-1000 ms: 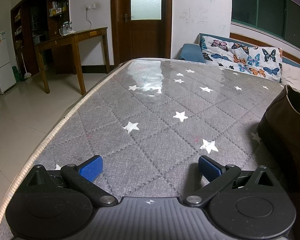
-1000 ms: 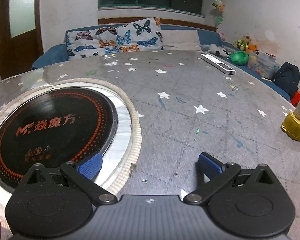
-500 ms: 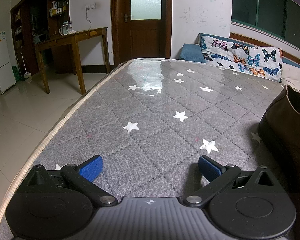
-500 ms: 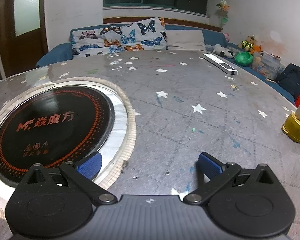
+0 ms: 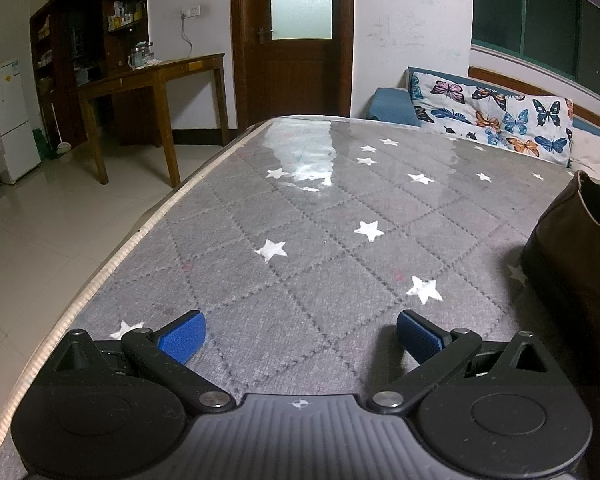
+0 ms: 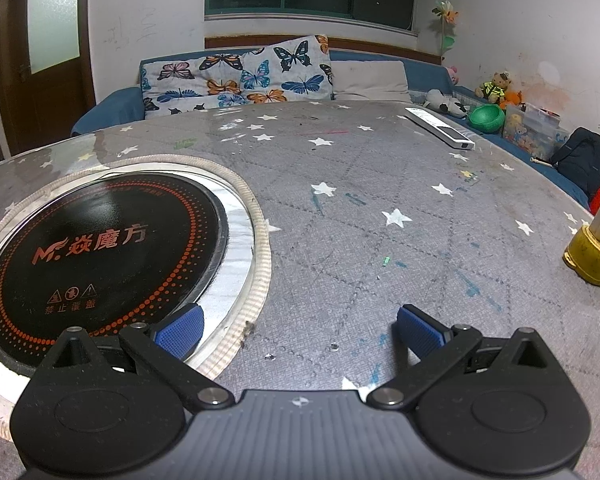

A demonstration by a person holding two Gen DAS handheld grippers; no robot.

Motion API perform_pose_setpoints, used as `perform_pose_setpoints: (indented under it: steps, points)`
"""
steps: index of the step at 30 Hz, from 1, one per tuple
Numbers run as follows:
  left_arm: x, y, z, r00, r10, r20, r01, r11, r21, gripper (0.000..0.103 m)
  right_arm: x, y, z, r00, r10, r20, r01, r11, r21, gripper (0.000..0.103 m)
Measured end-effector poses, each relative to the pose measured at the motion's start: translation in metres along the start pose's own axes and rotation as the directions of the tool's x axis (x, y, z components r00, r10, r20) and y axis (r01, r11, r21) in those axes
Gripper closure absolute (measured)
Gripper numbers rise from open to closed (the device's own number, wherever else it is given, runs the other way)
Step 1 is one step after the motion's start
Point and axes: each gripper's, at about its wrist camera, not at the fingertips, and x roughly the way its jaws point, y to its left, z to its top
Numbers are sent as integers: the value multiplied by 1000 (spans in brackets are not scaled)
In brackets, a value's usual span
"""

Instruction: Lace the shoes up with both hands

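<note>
We log lacing as not begun — left gripper [image 5: 298, 334] and right gripper [image 6: 298, 330] both have jaws wide apart, empty; brown shoe [image 5: 576, 256] sits on the bench [image 5: 300, 216] at our left view's right edge; laces unseen.

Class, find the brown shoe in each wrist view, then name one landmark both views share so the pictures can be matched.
Left wrist view: the brown shoe stands at the right edge, on the star-patterned table cover.
Right wrist view: the shoe is not clearly in it.
Shared landmark: the butterfly-print pillow beyond the table's far edge.
</note>
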Motion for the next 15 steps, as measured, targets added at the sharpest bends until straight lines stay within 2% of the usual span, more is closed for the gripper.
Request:
perform_pose_setpoints:
  steps: [15]
  points:
    - [1, 0, -1, 1000, -2, 1, 2, 1000, -3, 0, 0, 1, -1, 1000, -1, 1, 1, 1000, -1, 0]
